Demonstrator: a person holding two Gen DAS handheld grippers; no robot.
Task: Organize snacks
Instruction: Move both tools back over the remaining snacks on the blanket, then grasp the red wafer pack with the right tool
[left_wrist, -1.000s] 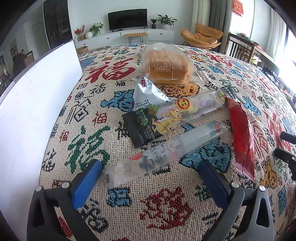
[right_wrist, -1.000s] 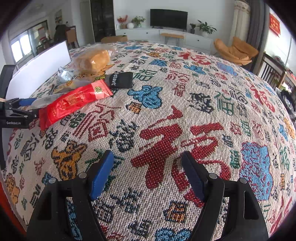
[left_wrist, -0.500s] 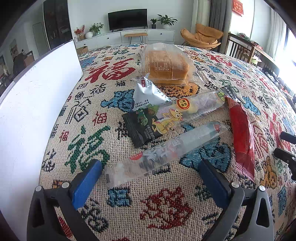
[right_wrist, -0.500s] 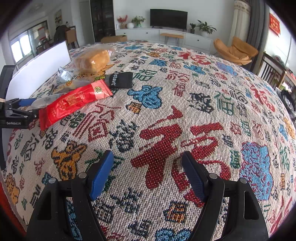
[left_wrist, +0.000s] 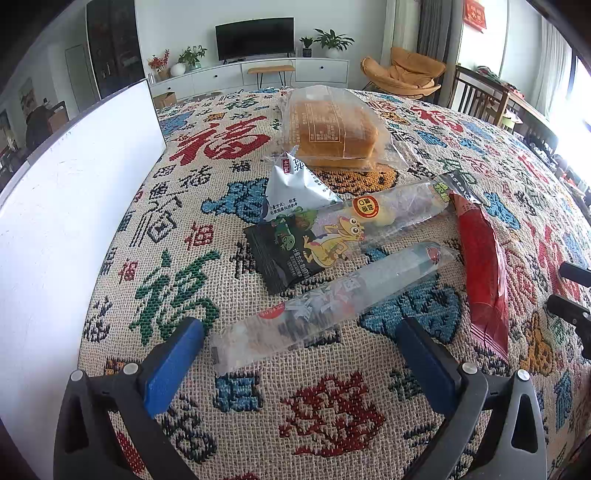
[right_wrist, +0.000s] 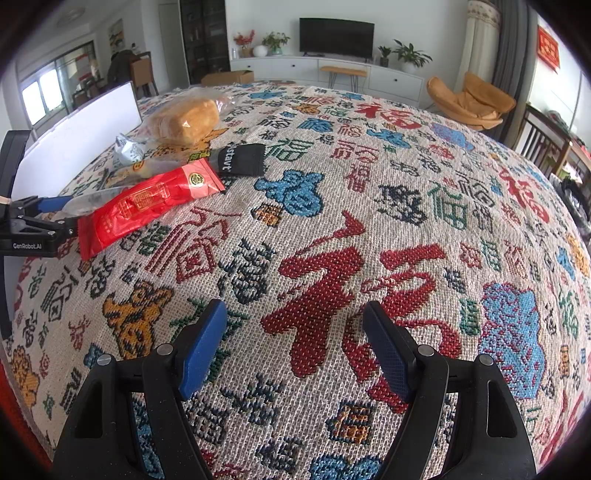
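Several snacks lie on a patterned tablecloth (left_wrist: 332, 413). A clear long packet (left_wrist: 332, 306) lies just ahead of my left gripper (left_wrist: 299, 332), which stands open with its blue pads either side of the packet's near end, not touching. Behind it are a black cartoon packet (left_wrist: 295, 254), a clear tube with a yellow snack (left_wrist: 384, 214), a silver pouch (left_wrist: 295, 184), a bagged bread loaf (left_wrist: 332, 125) and a red packet (left_wrist: 484, 266). My right gripper (right_wrist: 295, 332) is open over bare cloth, with the red packet (right_wrist: 147, 203) far to its left.
A white board (left_wrist: 55, 229) stands upright along the table's left edge. The other gripper's black tip (left_wrist: 572, 295) shows at the right edge of the left wrist view. Beyond the table are a TV cabinet, an orange chair and wooden chairs.
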